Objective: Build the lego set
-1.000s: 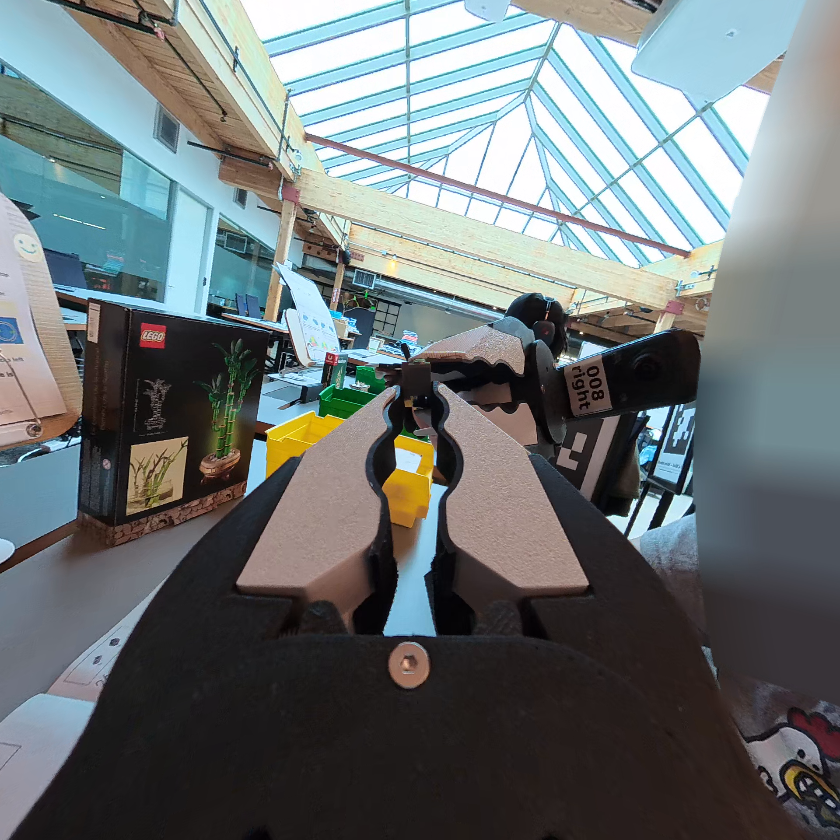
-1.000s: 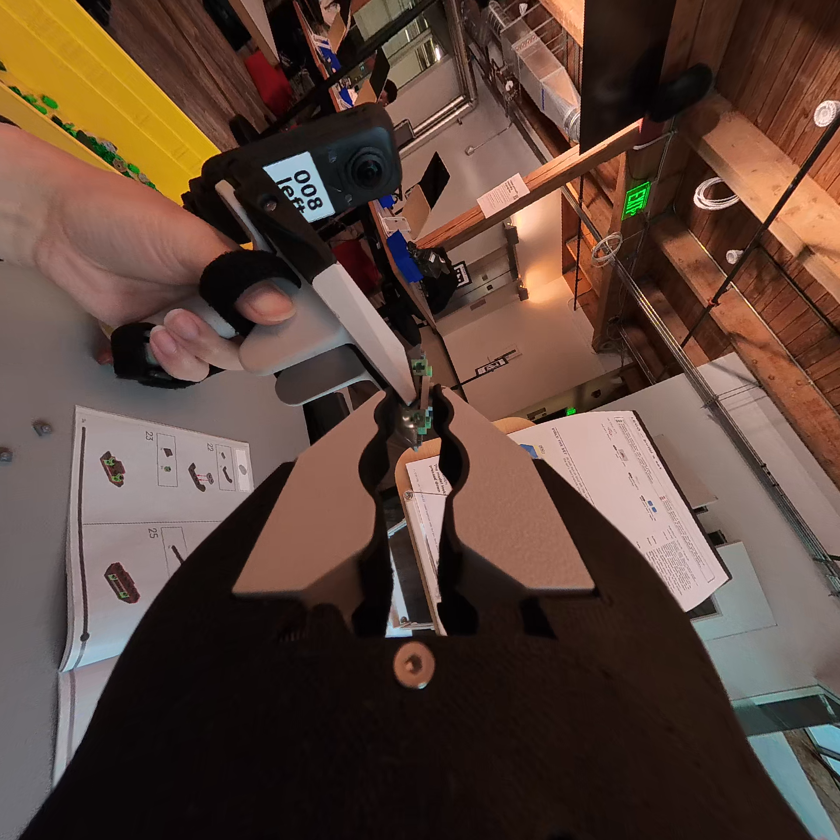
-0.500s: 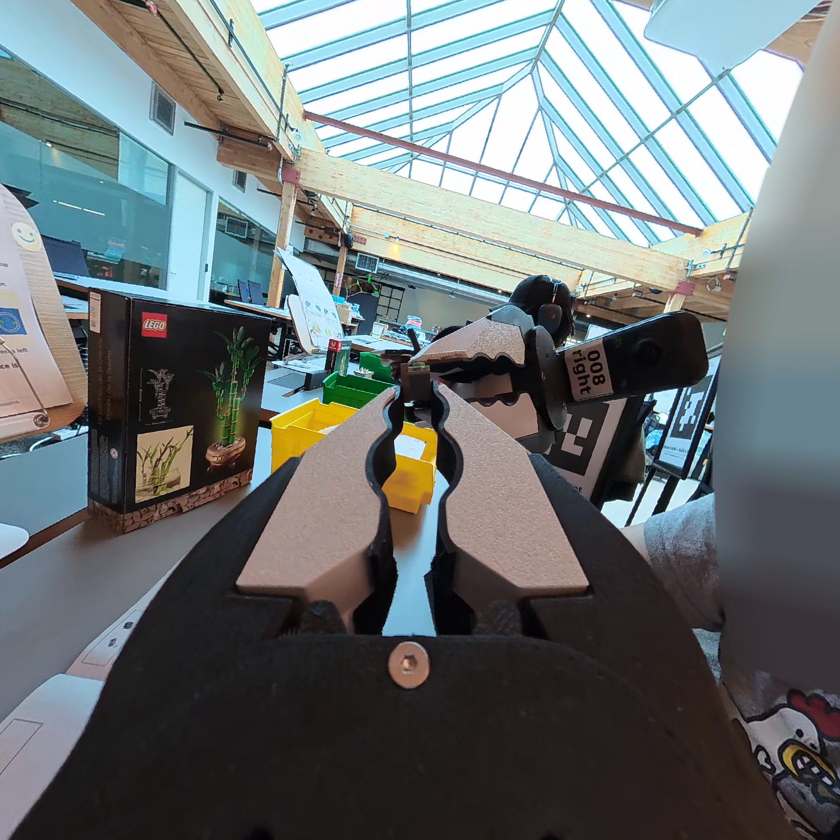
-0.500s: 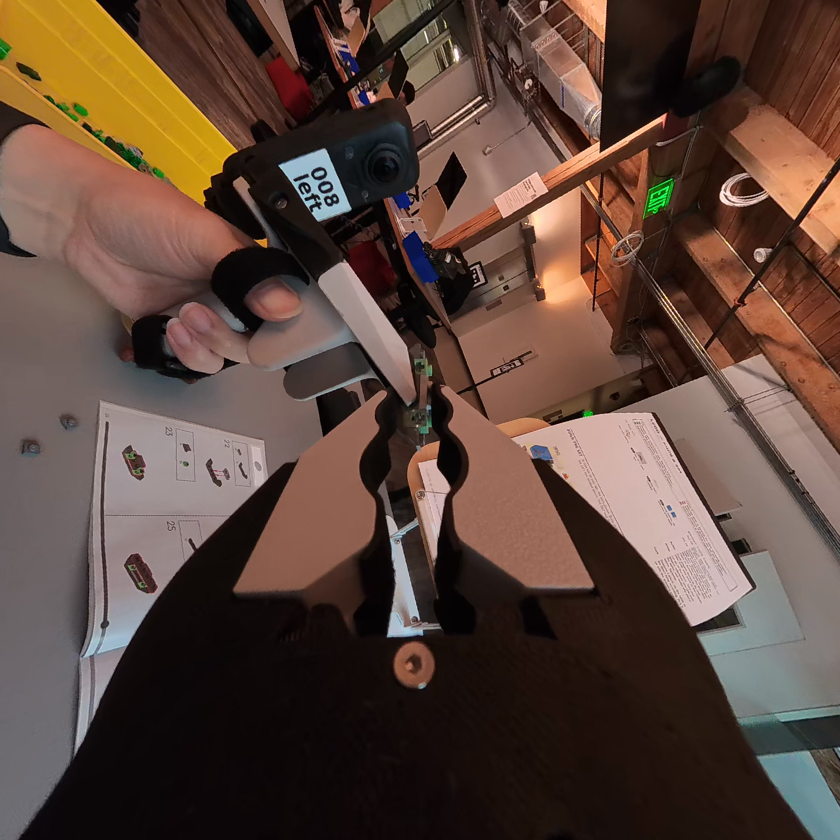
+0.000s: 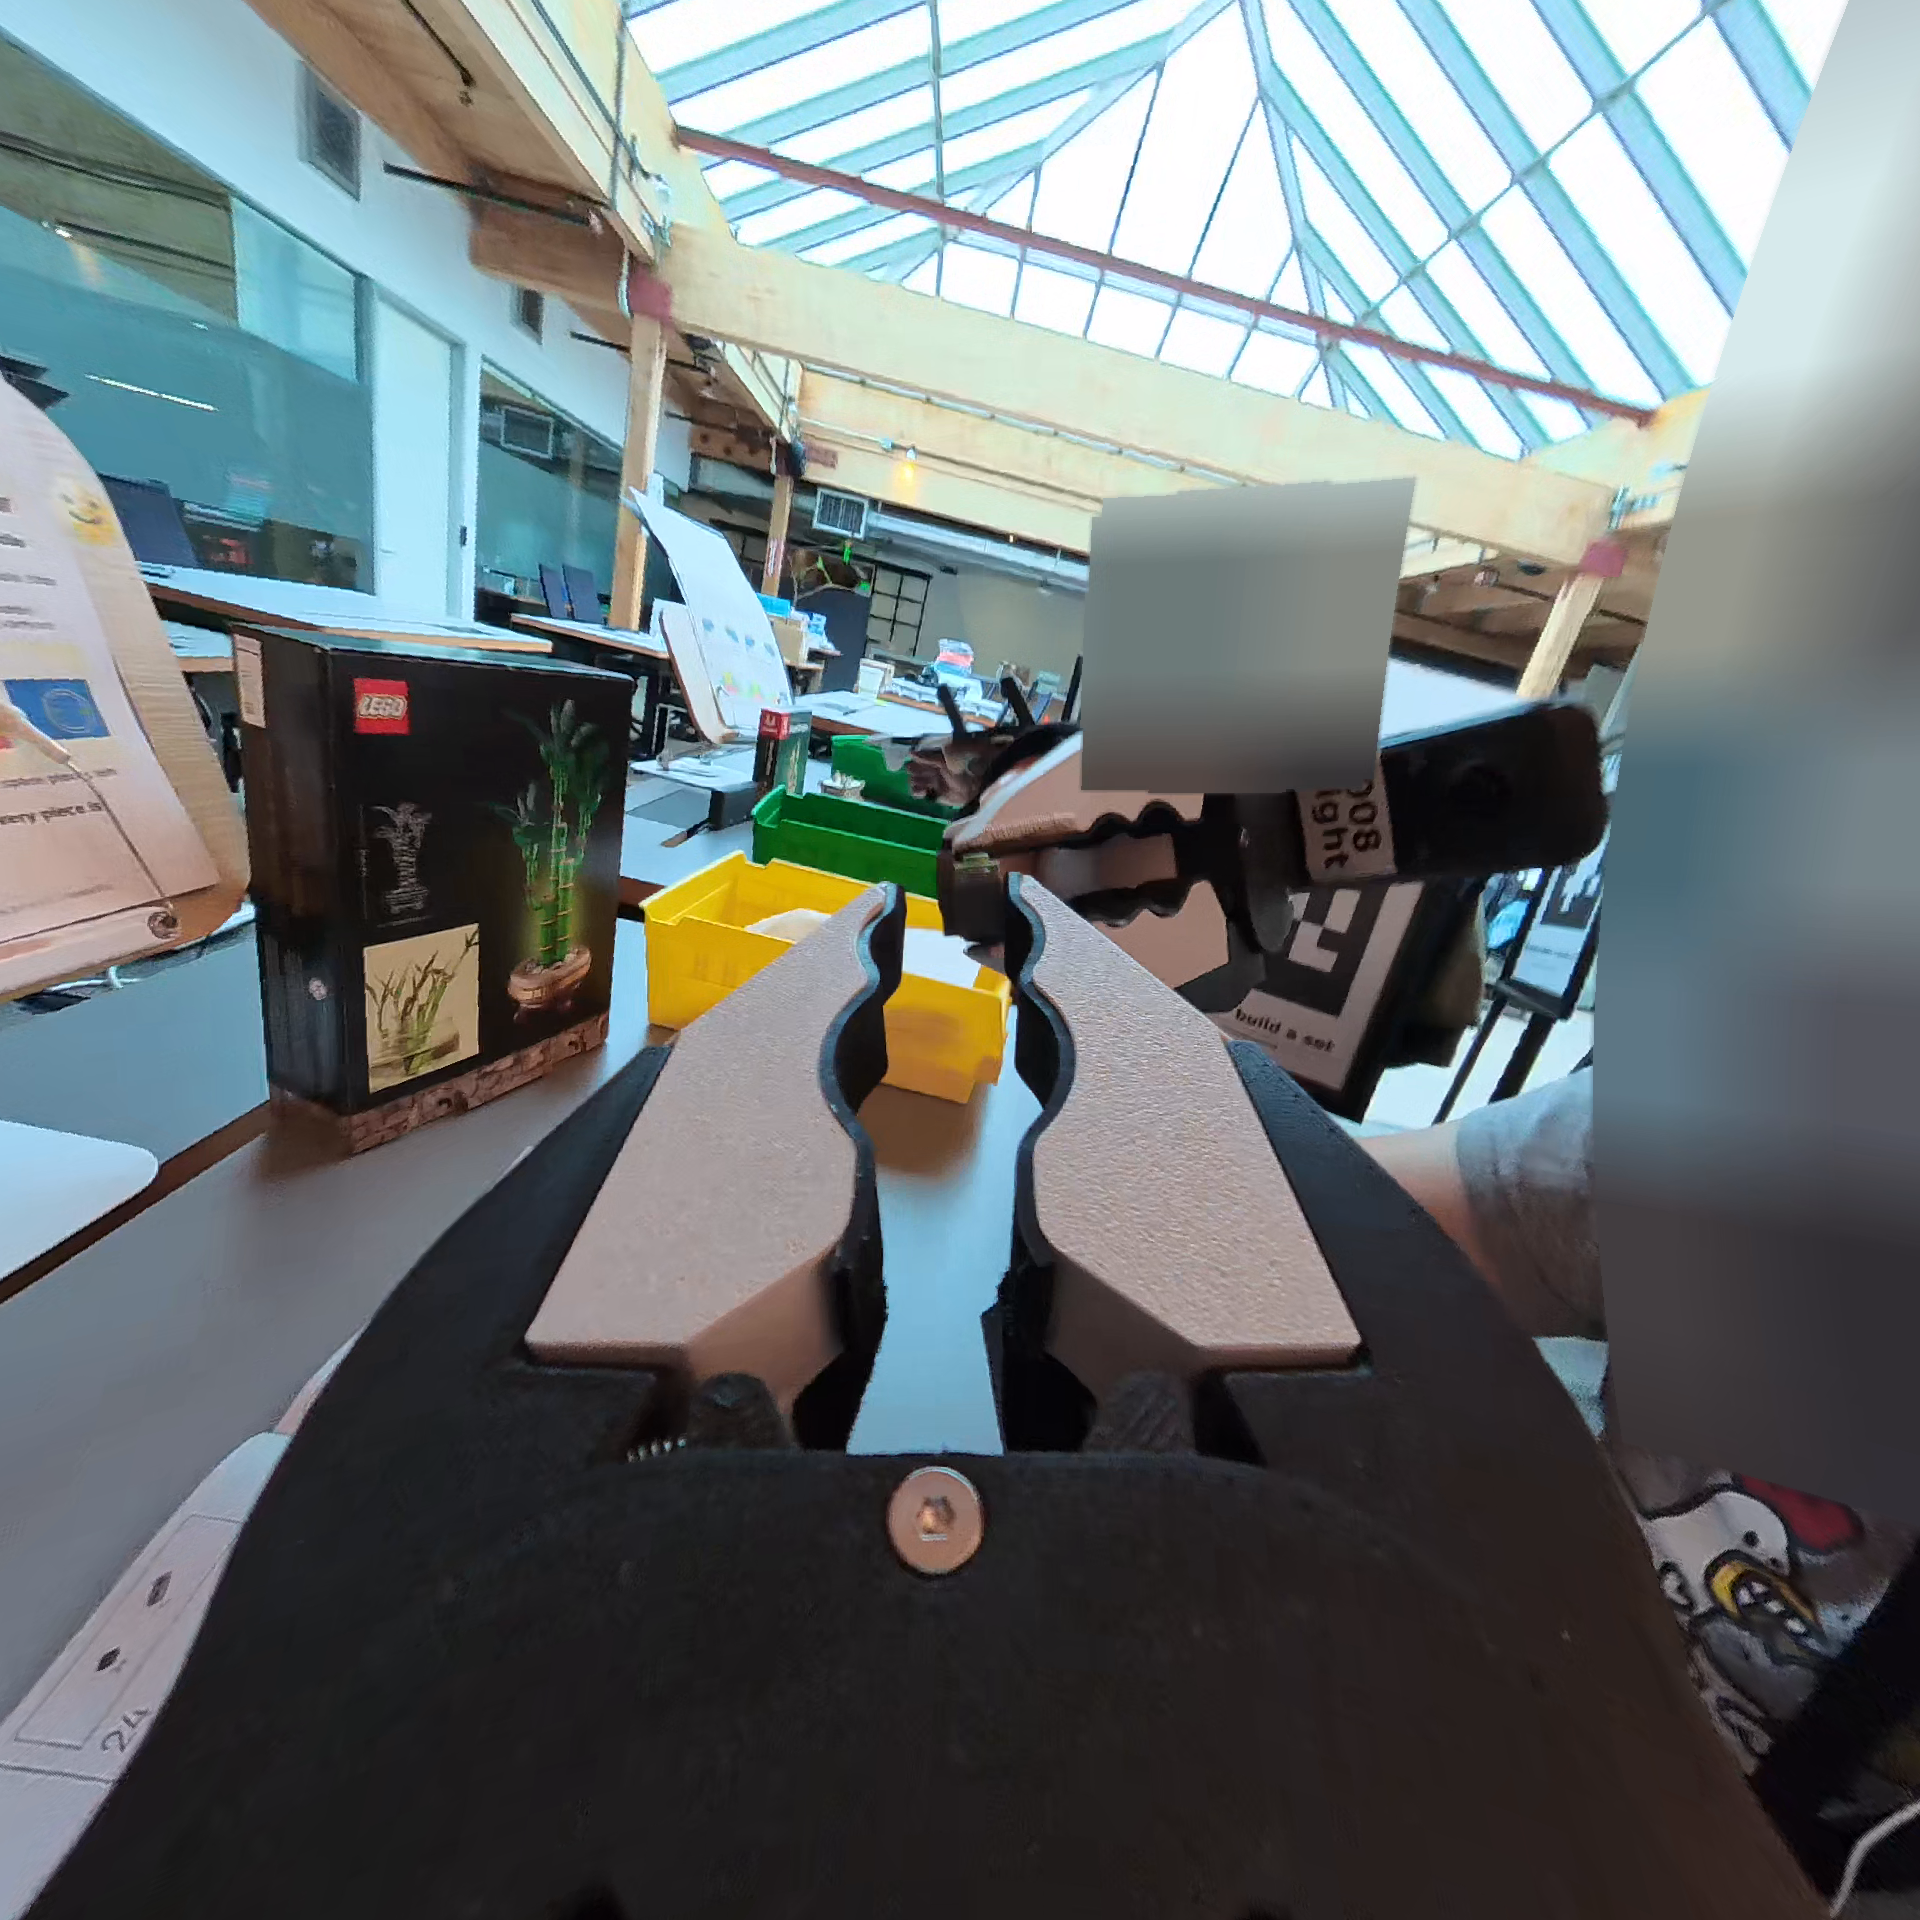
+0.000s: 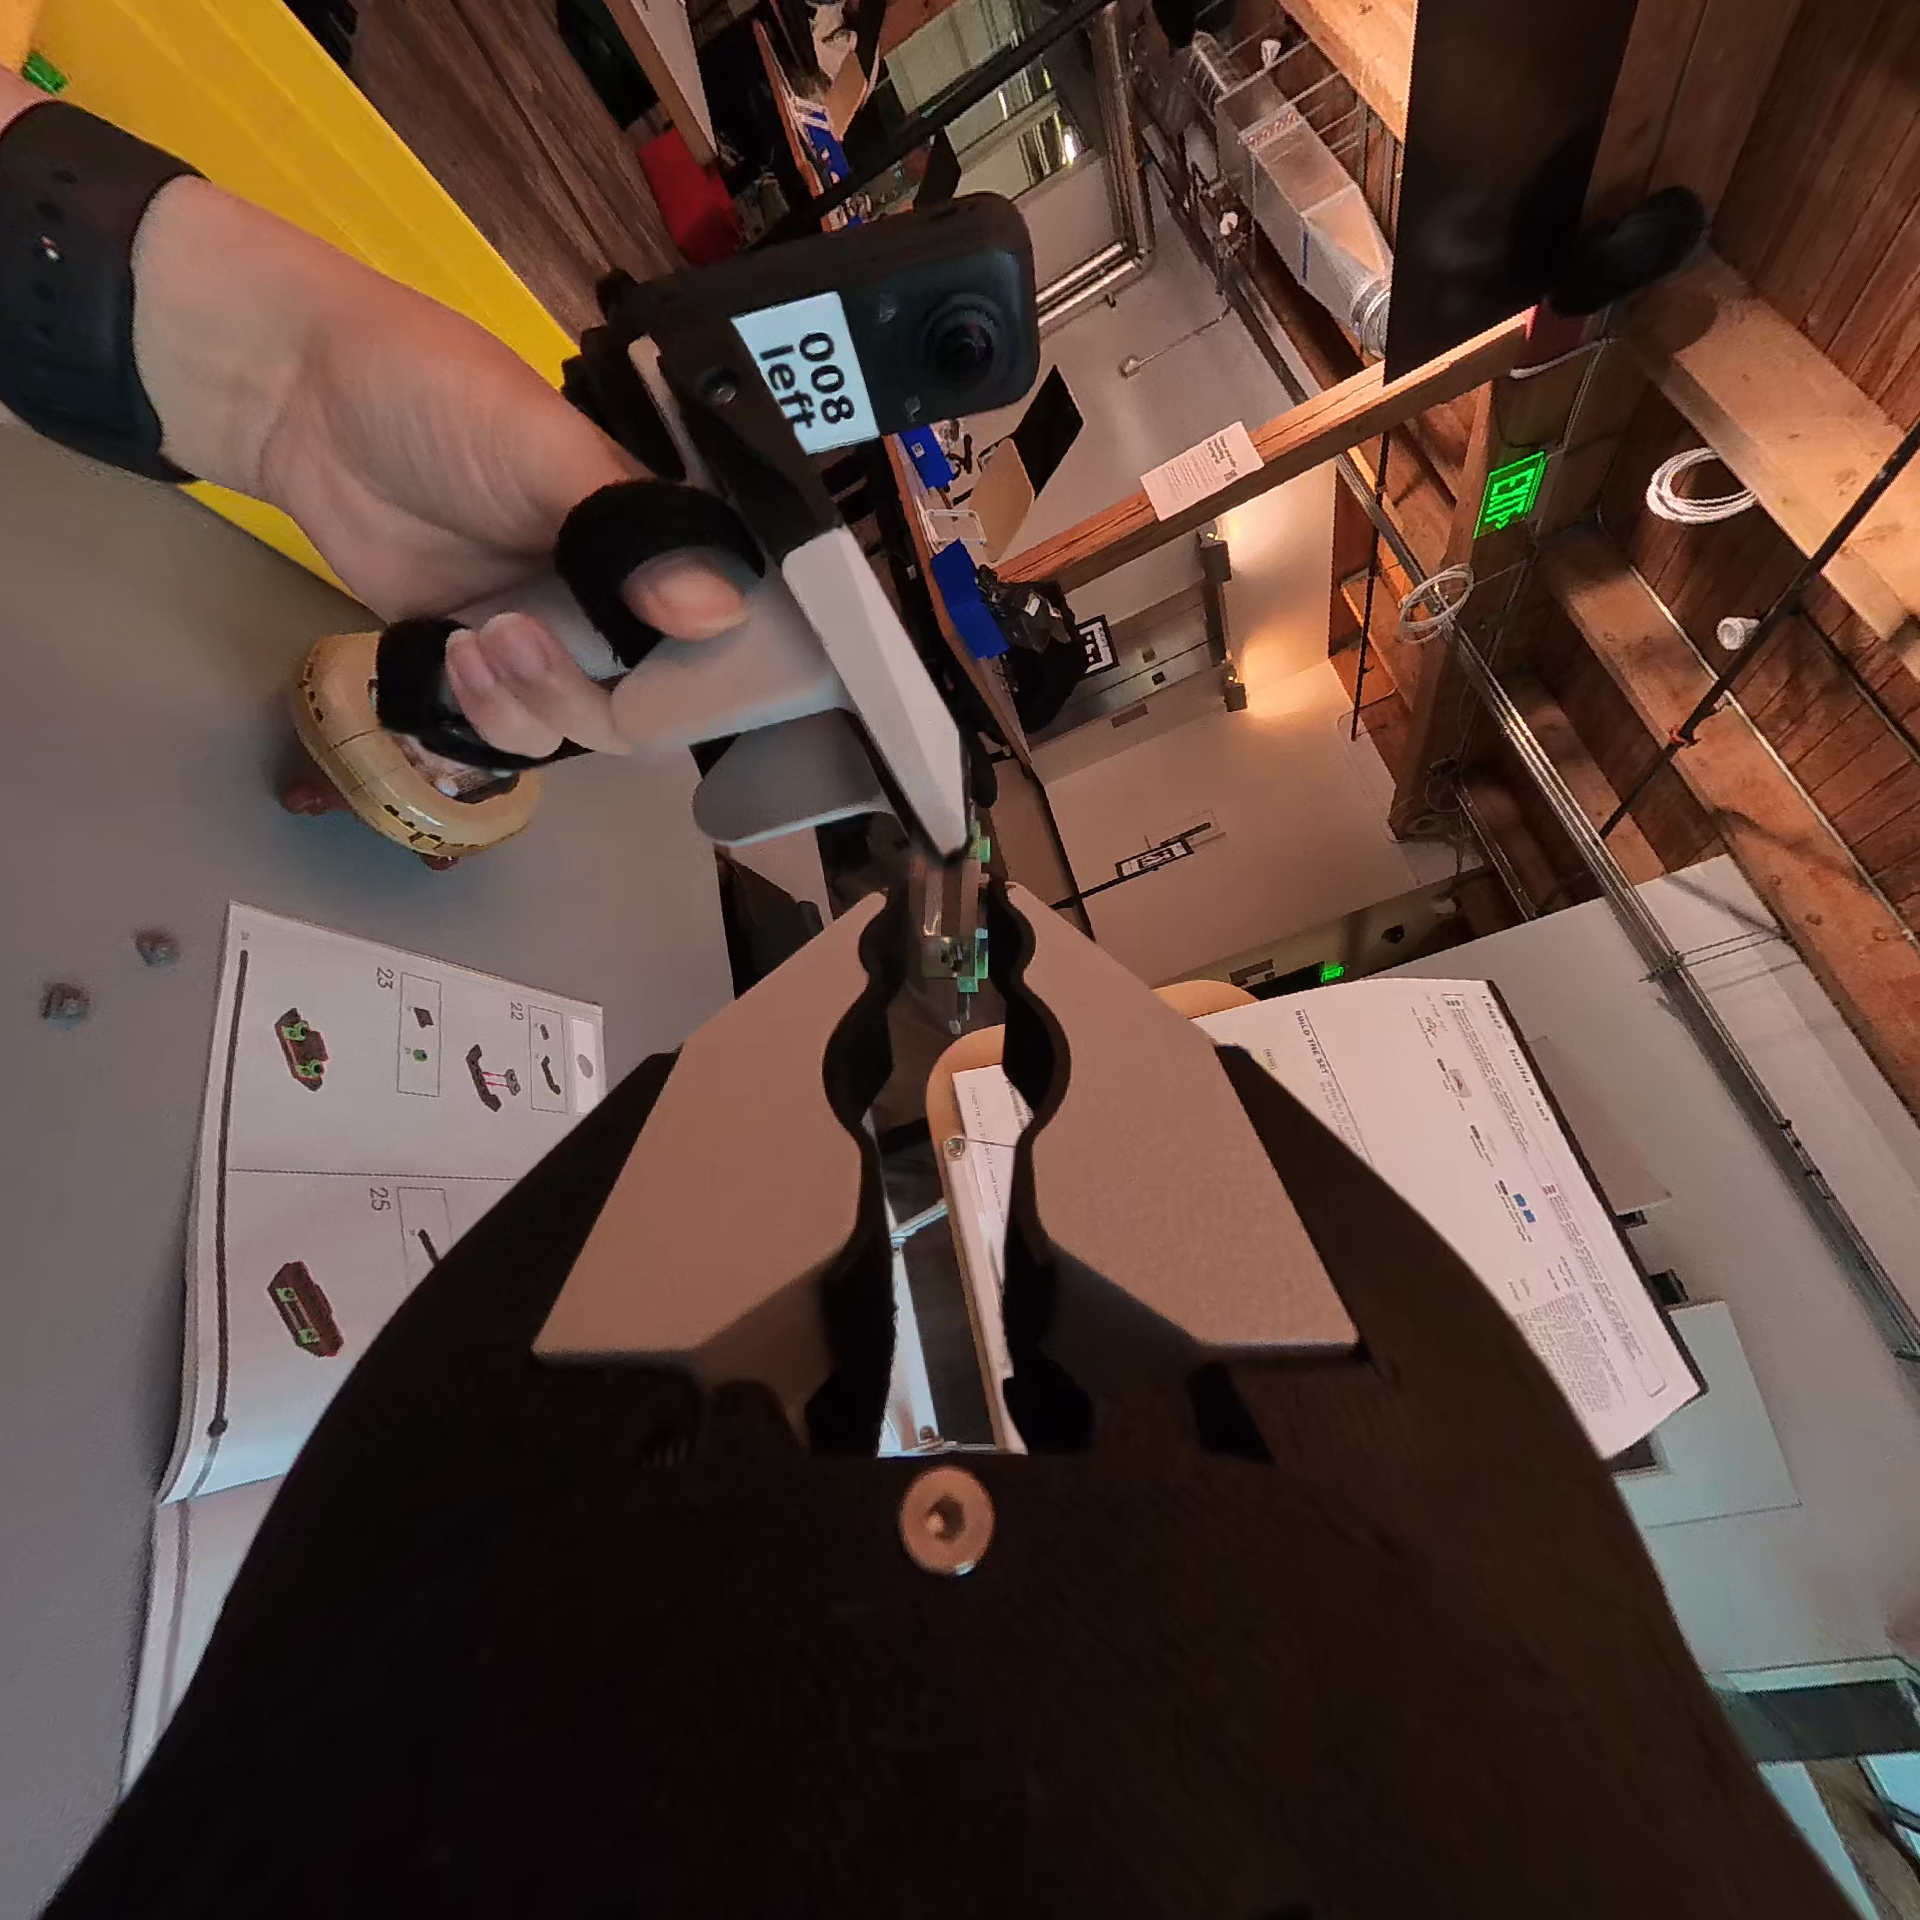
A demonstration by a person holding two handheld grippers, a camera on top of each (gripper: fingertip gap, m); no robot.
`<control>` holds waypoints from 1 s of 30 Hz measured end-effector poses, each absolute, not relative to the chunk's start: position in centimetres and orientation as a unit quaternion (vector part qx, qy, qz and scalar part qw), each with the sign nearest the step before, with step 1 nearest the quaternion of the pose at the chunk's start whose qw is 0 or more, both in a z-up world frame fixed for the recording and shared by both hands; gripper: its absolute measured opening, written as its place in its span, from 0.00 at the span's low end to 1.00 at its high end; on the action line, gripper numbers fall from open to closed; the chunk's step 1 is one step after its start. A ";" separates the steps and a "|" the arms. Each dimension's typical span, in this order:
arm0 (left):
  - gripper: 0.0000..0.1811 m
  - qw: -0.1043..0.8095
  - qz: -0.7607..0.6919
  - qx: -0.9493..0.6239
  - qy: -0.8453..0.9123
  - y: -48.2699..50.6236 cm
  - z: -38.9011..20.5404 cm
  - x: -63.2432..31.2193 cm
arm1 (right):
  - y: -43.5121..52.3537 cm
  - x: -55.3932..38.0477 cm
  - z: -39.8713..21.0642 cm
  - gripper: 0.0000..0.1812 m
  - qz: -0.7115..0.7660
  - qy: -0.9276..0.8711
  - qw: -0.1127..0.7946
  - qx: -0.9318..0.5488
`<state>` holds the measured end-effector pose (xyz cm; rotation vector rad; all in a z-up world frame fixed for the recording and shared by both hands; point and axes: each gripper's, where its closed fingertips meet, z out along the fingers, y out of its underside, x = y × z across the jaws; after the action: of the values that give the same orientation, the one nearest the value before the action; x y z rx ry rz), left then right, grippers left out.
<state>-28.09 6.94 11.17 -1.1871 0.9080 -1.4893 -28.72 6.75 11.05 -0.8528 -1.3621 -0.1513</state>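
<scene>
A small dark lego assembly with green studs (image 6: 958,940) sits between my right gripper's (image 6: 948,912) fingertips, which are shut on it. In the left wrist view the same piece (image 5: 971,896) lies between my left gripper's (image 5: 953,899) tips. The left jaws stand a little apart, with a gap on the piece's left side. The right gripper (image 5: 997,857) comes in from the right and pinches the piece. In the right wrist view the left gripper (image 6: 940,842) is held by a hand (image 6: 364,447) and points down at the piece.
On the grey table stand a black lego box (image 5: 436,883), a yellow bin (image 5: 717,935) and a green bin (image 5: 842,831). The open instruction booklet (image 6: 395,1143), a round tan lego pot (image 6: 343,727) and two loose pieces (image 6: 156,948) lie there. A printed sheet on a stand (image 6: 1455,1195) is close by. The grippers are tip to tip, or close to it.
My left gripper's jaws have parted slightly around the piece. The right gripper stays shut on it. The views have shifted, and the tan pot has come into the right wrist view.
</scene>
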 end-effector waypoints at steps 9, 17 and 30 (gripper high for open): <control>0.06 0.451 -0.618 -0.506 0.399 6.3 10.2 -27.9 | 6.6 -29.0 10.9 0.07 -0.094 -0.616 0.694 -0.361; 0.05 0.470 -0.600 -0.500 0.409 6.2 10.3 -27.8 | 6.5 -28.9 11.0 0.08 -0.093 -0.615 0.700 -0.350; 0.05 0.466 -0.579 -0.515 0.426 6.0 9.8 -27.7 | 6.4 -29.1 10.4 0.07 -0.107 -0.629 0.690 -0.342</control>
<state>-27.67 6.00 9.81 -1.2637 1.0460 -1.4219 -29.11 6.36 10.43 -0.7642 -1.4062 -0.2385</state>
